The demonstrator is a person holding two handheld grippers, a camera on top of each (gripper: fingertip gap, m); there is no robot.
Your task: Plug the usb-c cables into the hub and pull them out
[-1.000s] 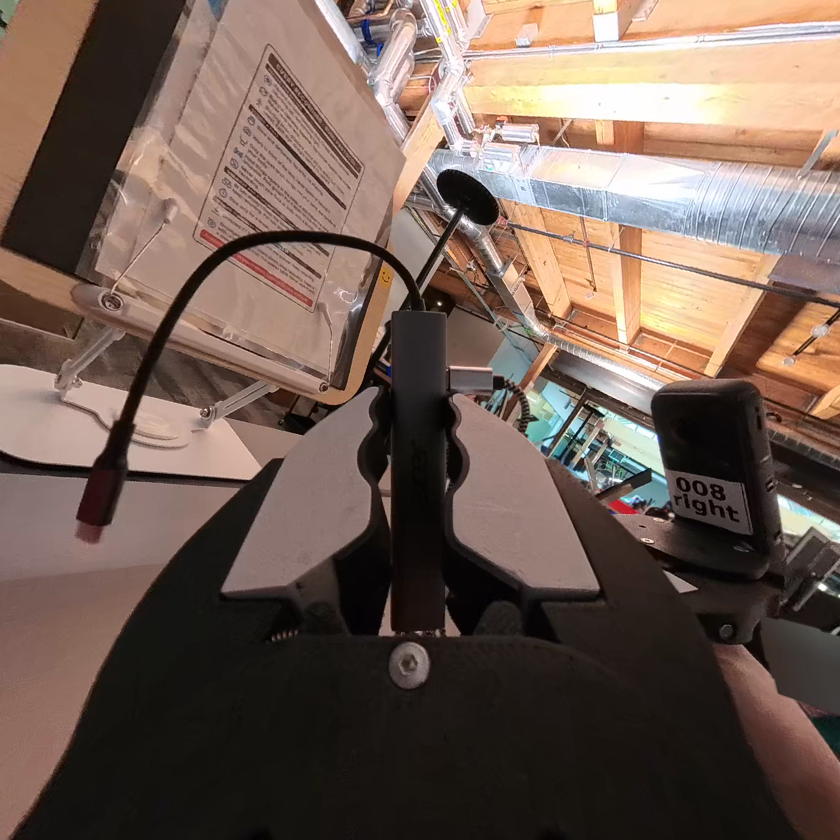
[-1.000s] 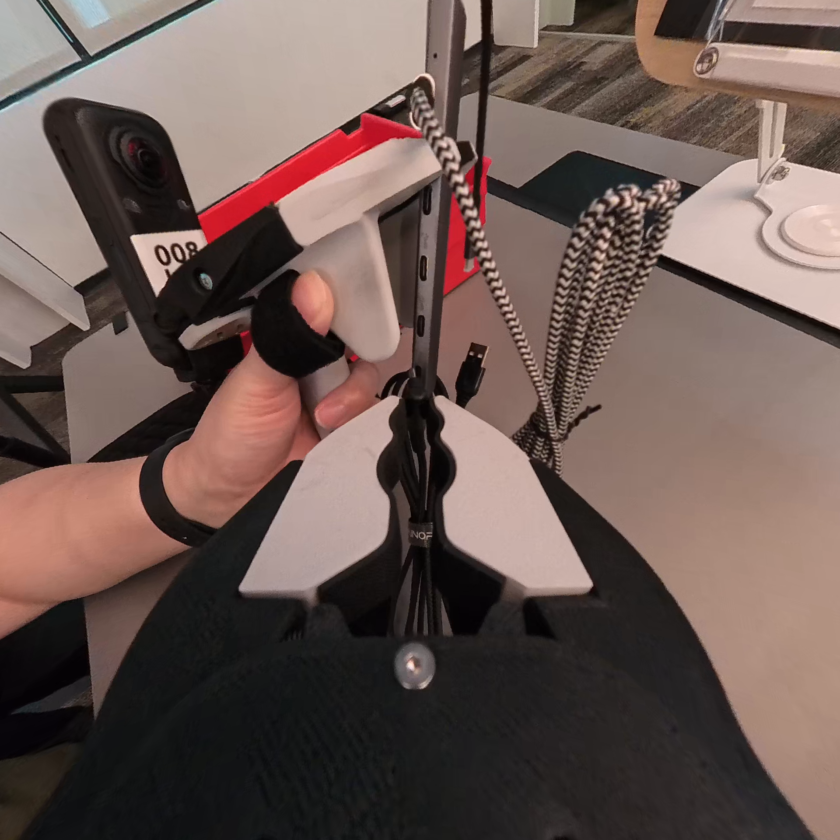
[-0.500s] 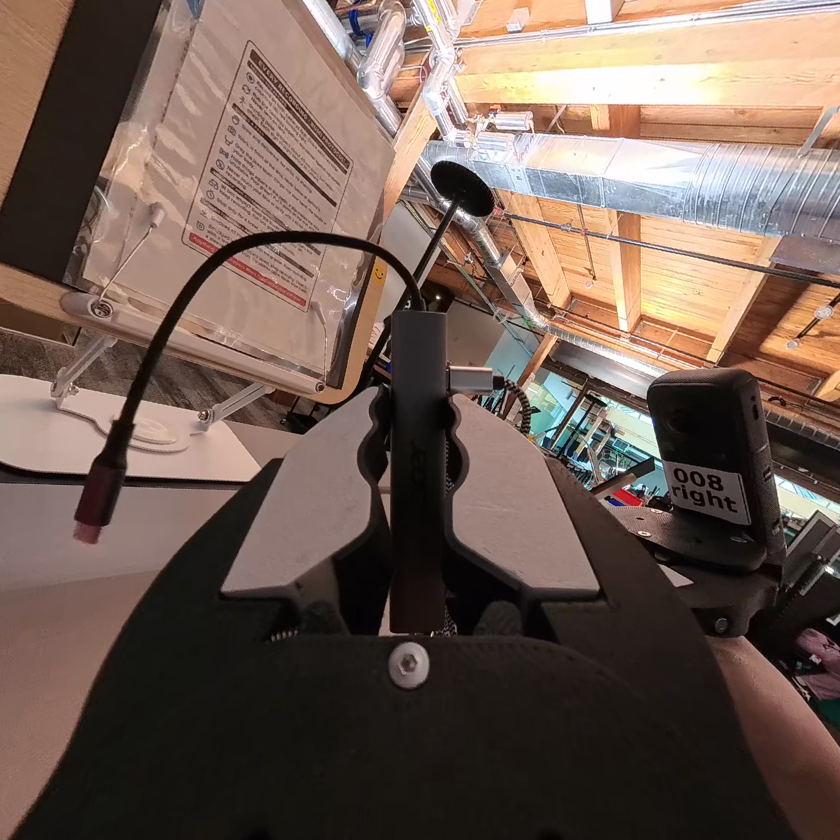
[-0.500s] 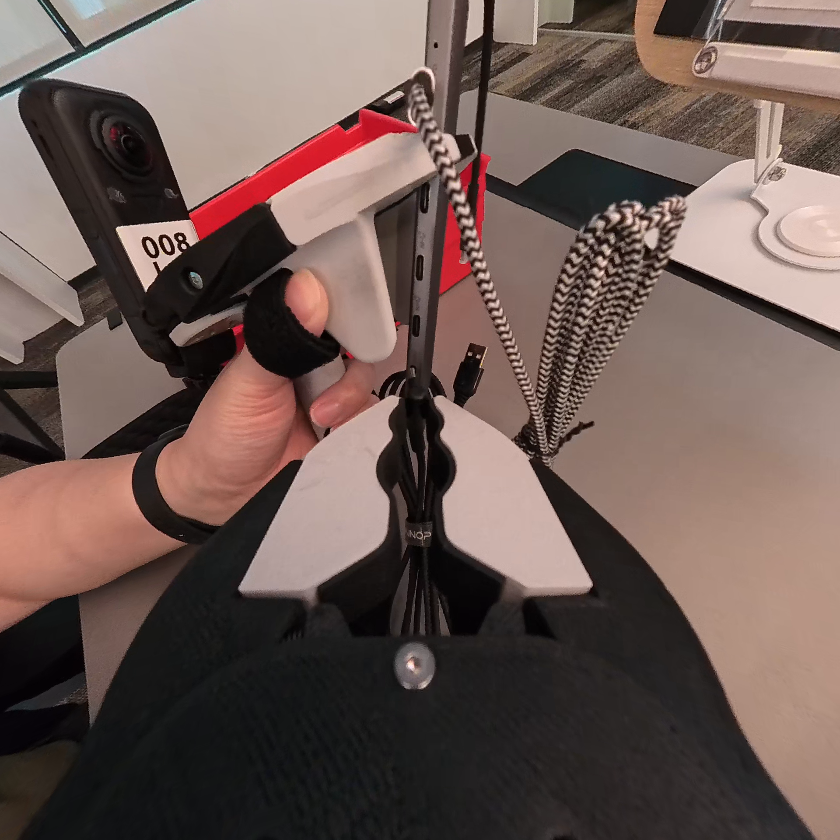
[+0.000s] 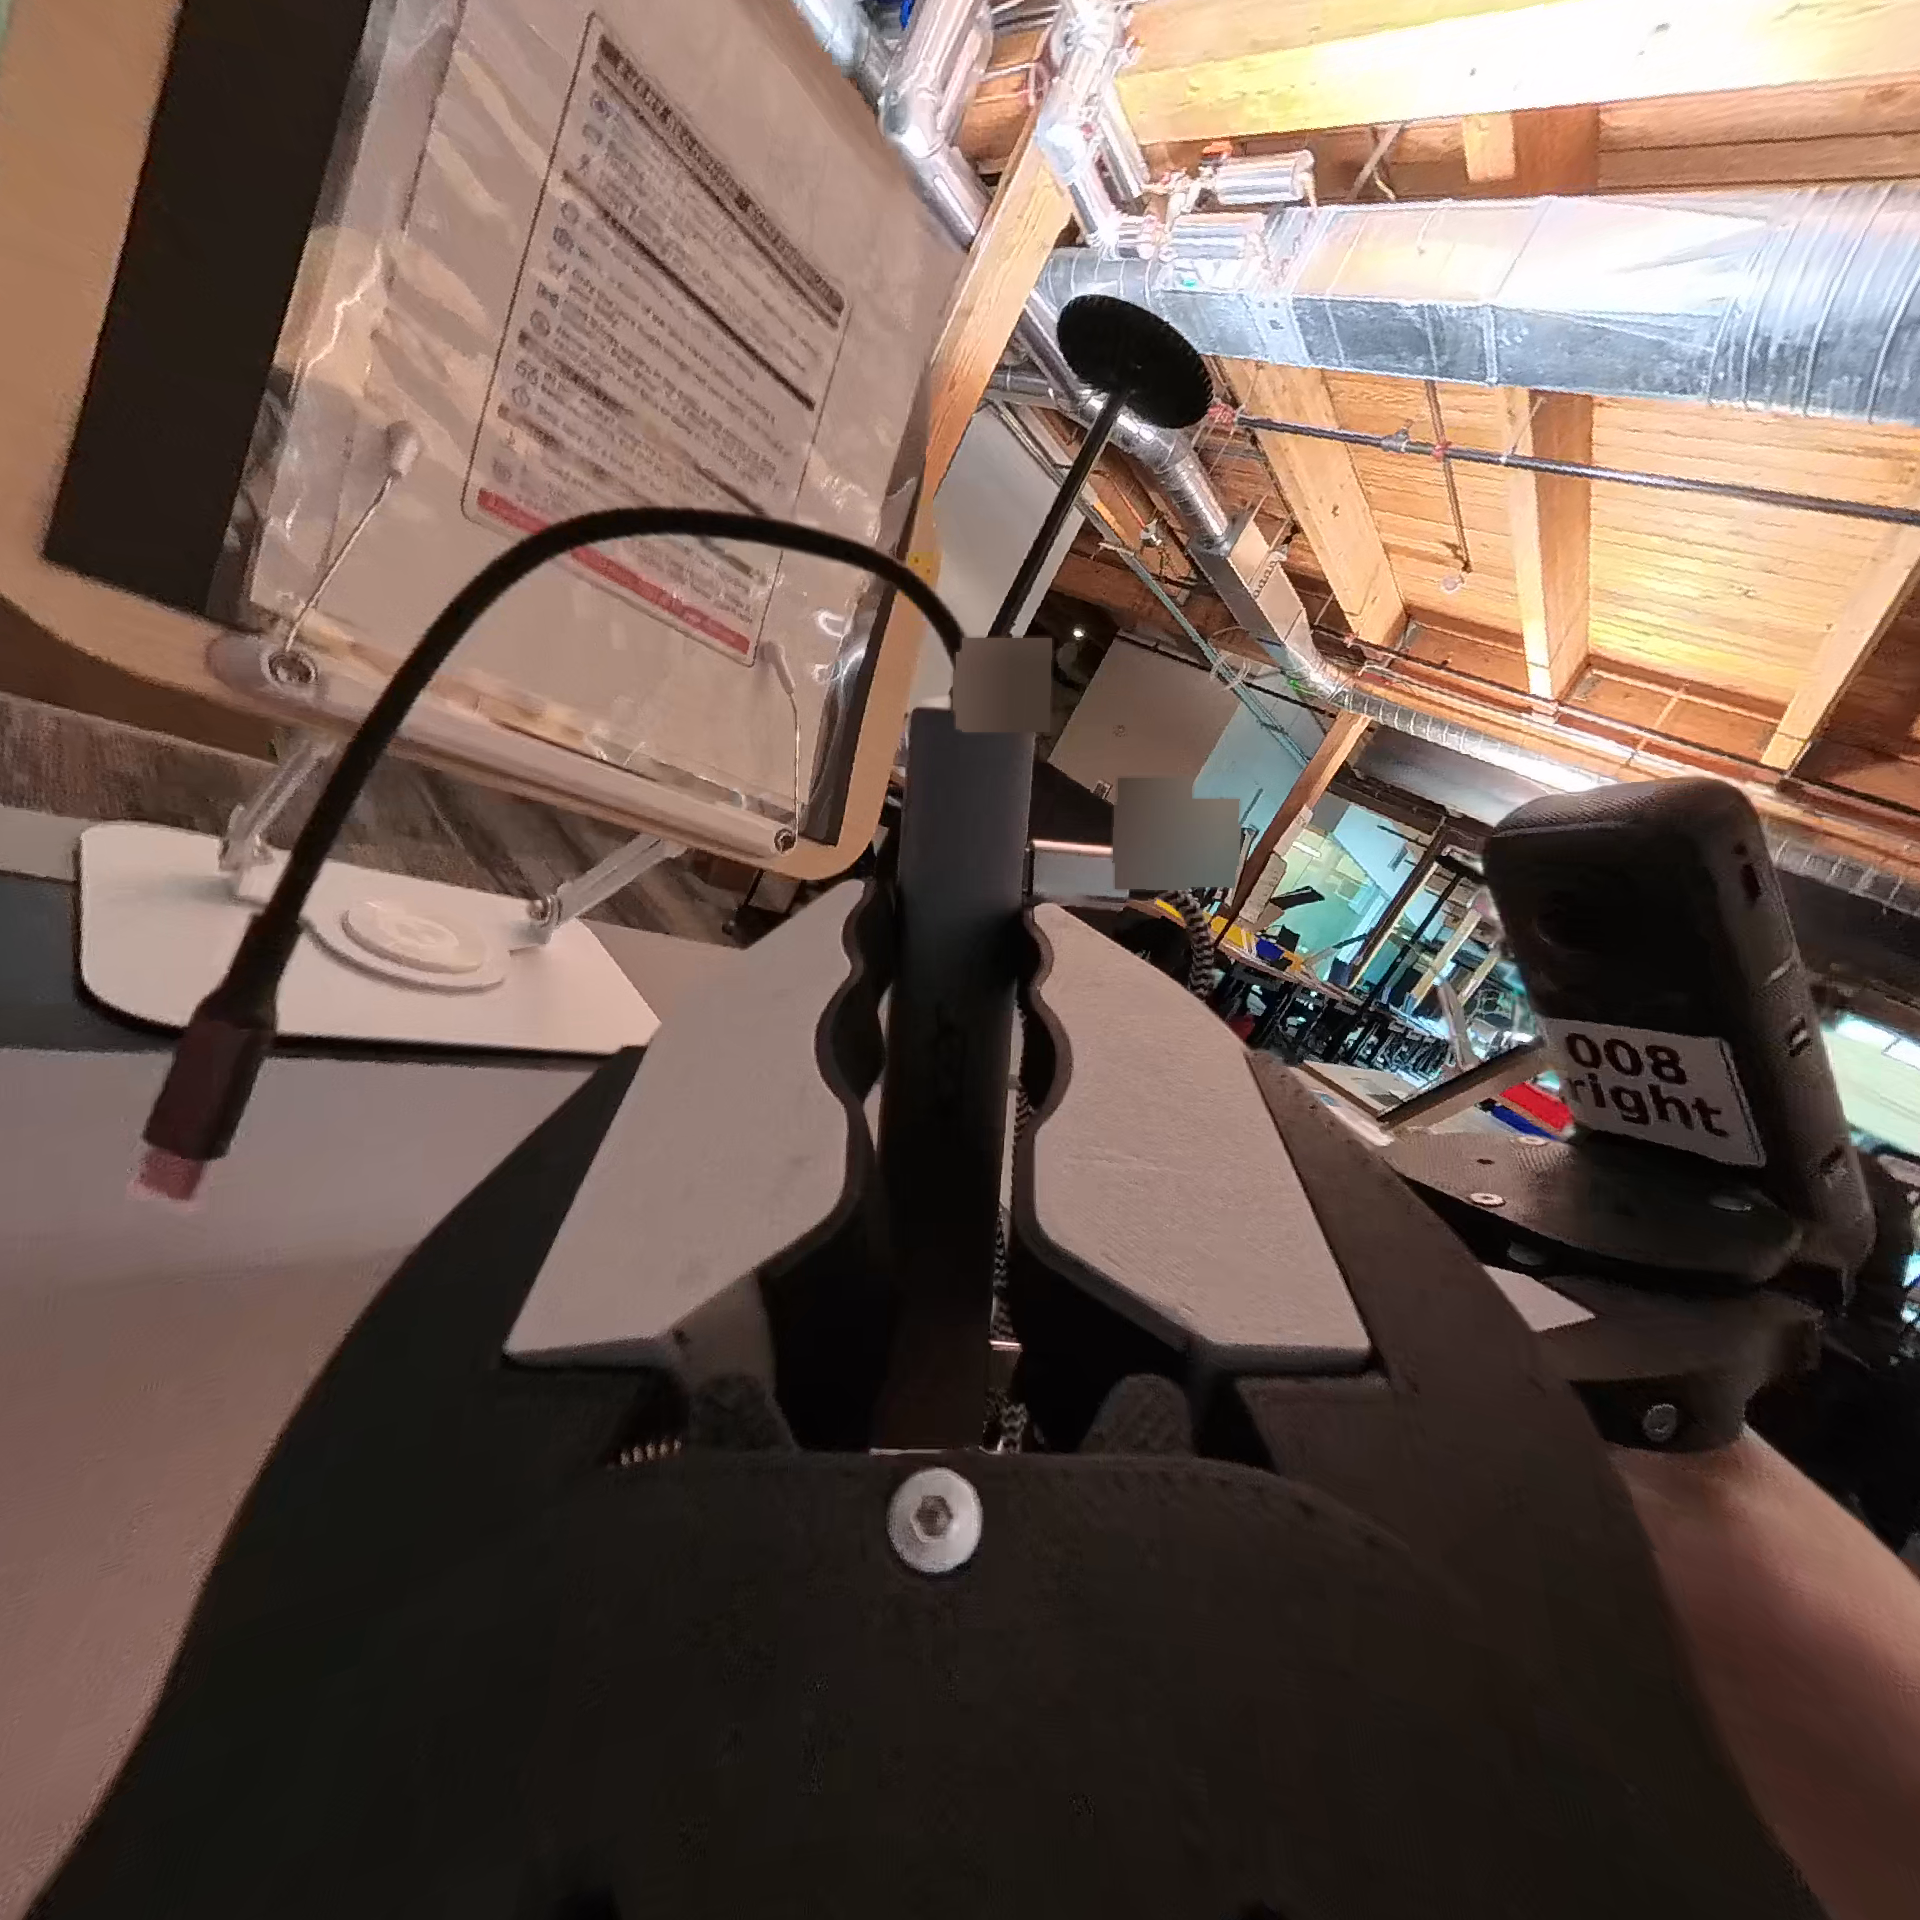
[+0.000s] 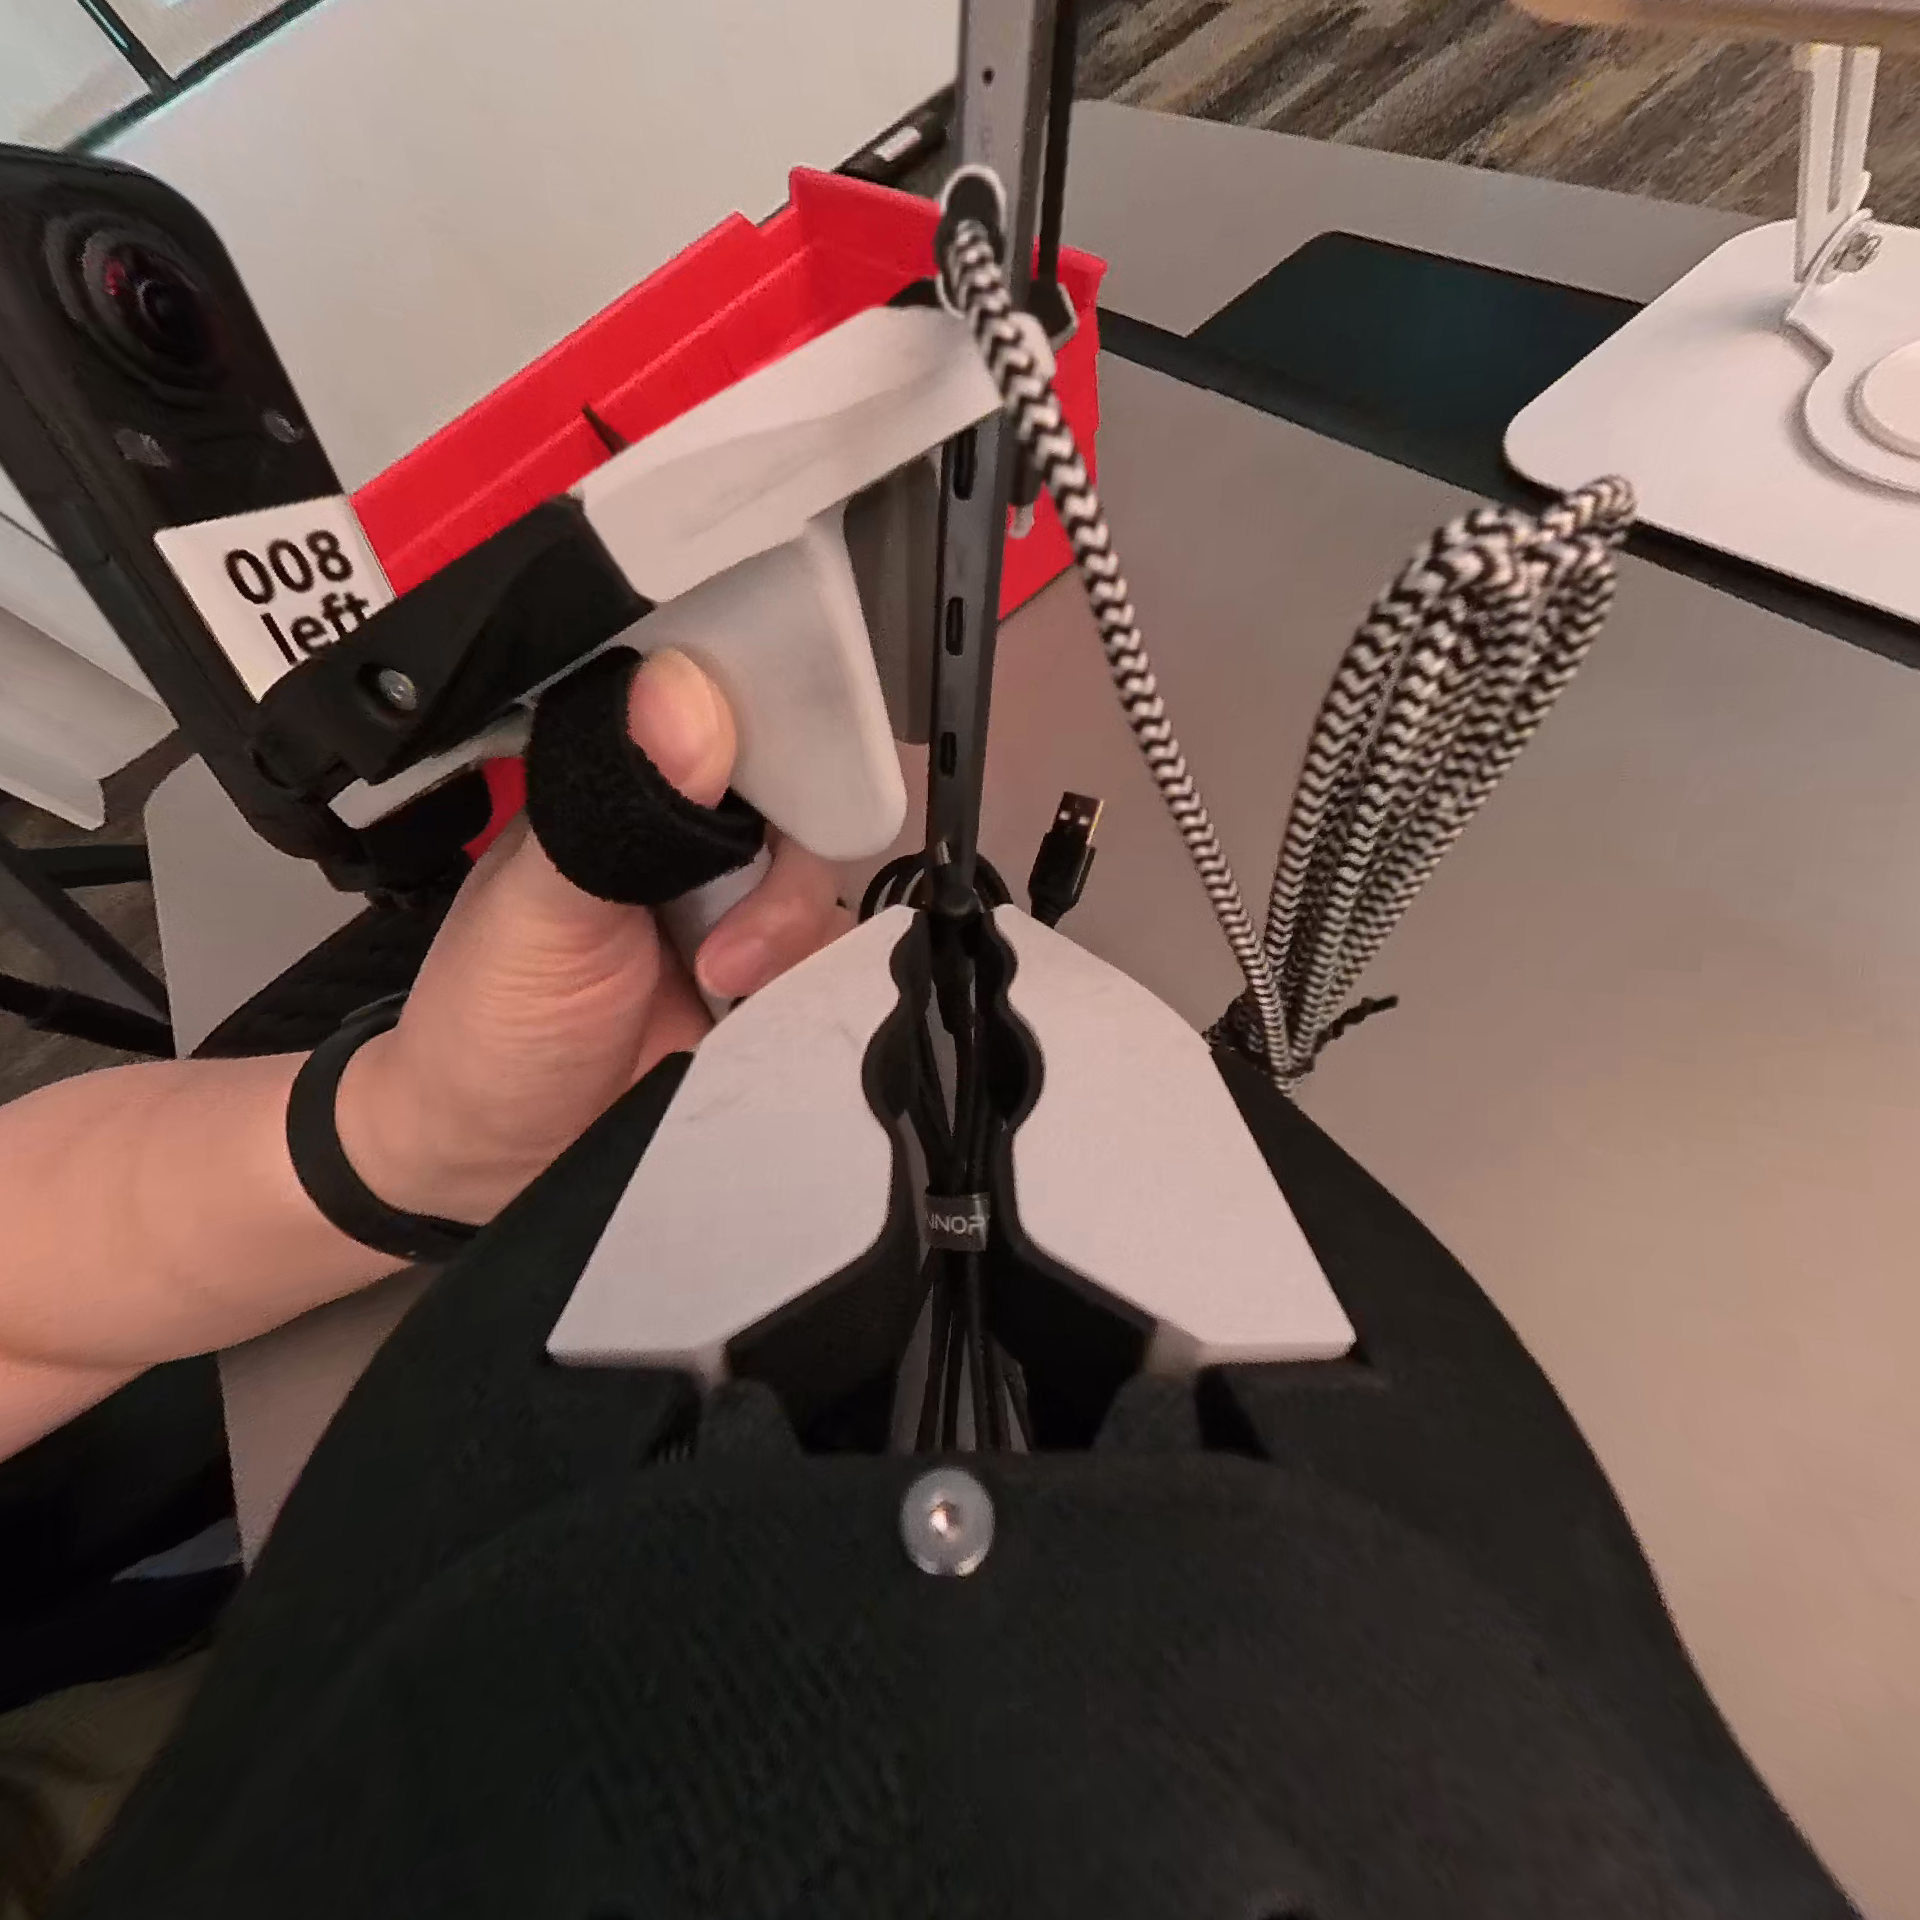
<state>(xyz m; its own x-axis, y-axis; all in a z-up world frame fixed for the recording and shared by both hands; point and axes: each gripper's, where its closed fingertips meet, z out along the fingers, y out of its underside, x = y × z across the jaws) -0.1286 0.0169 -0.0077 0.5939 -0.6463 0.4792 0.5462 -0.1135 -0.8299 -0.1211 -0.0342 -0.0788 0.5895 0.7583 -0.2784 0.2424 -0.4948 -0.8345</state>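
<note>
The hub, a slim dark bar, stands upright in the air, pinched between the jaws of the left hand-held gripper. Its own short black lead arcs off the top and hangs loose at the left, plug free. A braided black-and-white cable sits in a port on the hub's side, with the rest of its length hanging in a bundle over the counter.

The right hand-held gripper is pressed together on a bundle of thin black cable, its tip right at the hub's lower end. Whether that plug is seated in a port cannot be told from here. As a judgement, one cable is in, a second is at or just into the hub, and all the pulling out remains.

Compared with a second ago, the grips are unchanged. The right wrist view has closed in slightly on the hub, and the left gripper has tilted a little, shifting the paper stand behind it.
</note>
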